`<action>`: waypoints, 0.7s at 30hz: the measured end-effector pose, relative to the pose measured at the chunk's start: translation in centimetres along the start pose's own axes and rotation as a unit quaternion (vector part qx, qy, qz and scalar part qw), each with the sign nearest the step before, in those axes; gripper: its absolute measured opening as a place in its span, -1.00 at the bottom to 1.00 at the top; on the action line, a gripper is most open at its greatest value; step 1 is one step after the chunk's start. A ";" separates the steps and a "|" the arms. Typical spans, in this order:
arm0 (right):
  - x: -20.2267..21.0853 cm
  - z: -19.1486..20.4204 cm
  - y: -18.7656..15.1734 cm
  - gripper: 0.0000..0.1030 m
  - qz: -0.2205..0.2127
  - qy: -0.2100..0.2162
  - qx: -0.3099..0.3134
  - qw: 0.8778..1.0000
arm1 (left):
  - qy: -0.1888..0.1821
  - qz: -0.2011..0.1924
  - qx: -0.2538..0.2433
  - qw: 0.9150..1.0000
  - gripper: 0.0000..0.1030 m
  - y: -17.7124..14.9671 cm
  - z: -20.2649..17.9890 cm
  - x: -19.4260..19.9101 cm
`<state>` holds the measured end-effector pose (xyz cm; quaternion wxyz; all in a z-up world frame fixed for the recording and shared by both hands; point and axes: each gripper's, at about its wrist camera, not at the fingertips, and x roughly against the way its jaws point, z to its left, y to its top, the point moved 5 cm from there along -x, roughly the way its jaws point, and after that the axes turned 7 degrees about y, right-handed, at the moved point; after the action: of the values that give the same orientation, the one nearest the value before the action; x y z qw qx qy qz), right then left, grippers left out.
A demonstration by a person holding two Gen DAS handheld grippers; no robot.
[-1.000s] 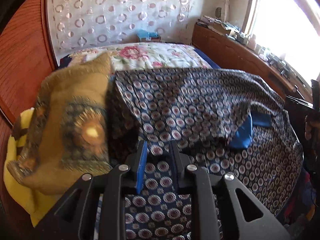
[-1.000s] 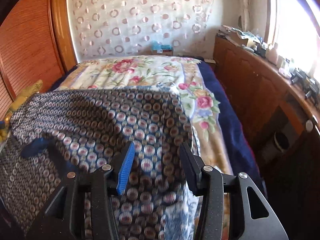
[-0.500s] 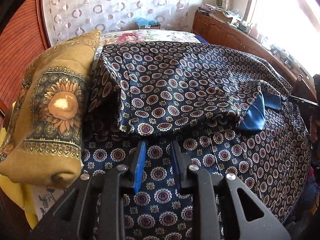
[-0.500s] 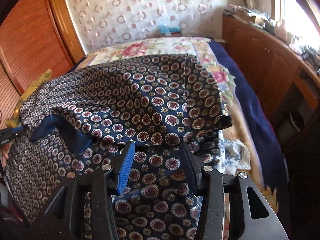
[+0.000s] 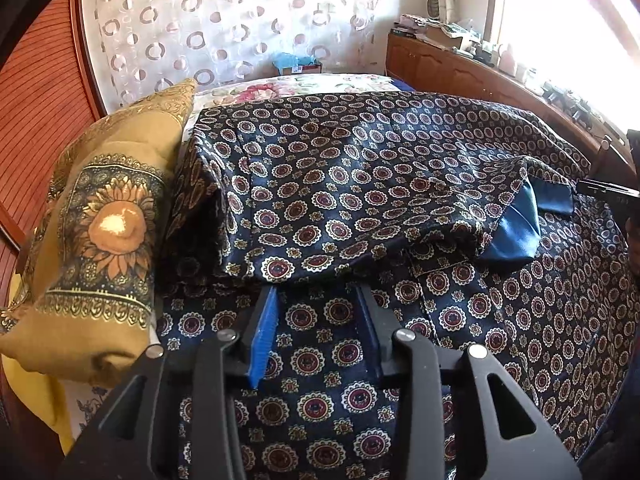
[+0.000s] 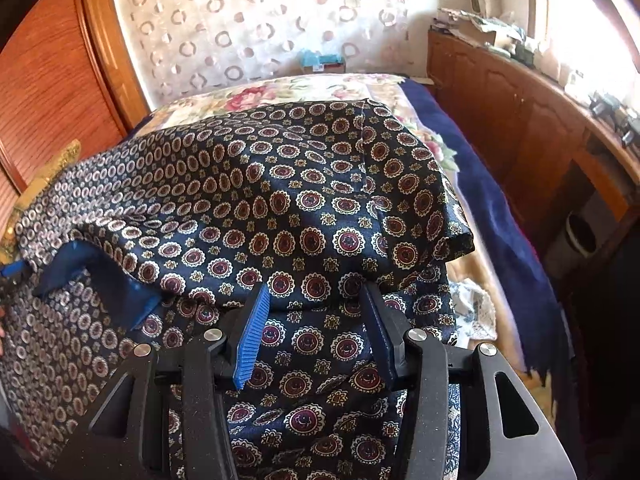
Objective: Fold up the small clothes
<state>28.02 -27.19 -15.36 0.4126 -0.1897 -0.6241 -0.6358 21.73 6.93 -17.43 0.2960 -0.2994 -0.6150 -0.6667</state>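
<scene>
Both wrist views close above garment [image 5: 360,184]

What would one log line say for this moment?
left gripper: open, empty | right gripper: open, empty | patterned garment: folded over on bed

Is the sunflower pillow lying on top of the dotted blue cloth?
No, the sunflower pillow sits beside the blue cloth, at its left edge.

Navy garment [image 5: 360,184] with red-and-cream medallions, plain blue lining [image 5: 516,228]; mustard sunflower-print cloth [image 5: 108,216] beside it.
</scene>
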 end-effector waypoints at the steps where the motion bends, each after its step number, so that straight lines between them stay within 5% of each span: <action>1: 0.0 0.2 -0.1 -0.07 -0.002 -0.007 0.007 1.000 | -0.001 0.000 0.001 1.000 -0.30 0.0 0.0 0.0; 10: -0.4 0.6 -0.1 -0.07 0.001 -0.025 0.021 0.999 | -0.026 -0.011 0.069 0.997 -0.30 -0.5 1.5 2.0; 21: -0.5 0.8 -0.2 -0.07 0.001 -0.029 0.024 0.999 | 0.041 -0.039 0.099 0.993 -0.30 1.3 4.2 2.9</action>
<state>27.97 -26.35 -15.73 0.3996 -0.1987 -0.6504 -0.6146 20.97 10.92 -14.08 0.3229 -0.2163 -0.6765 -0.6256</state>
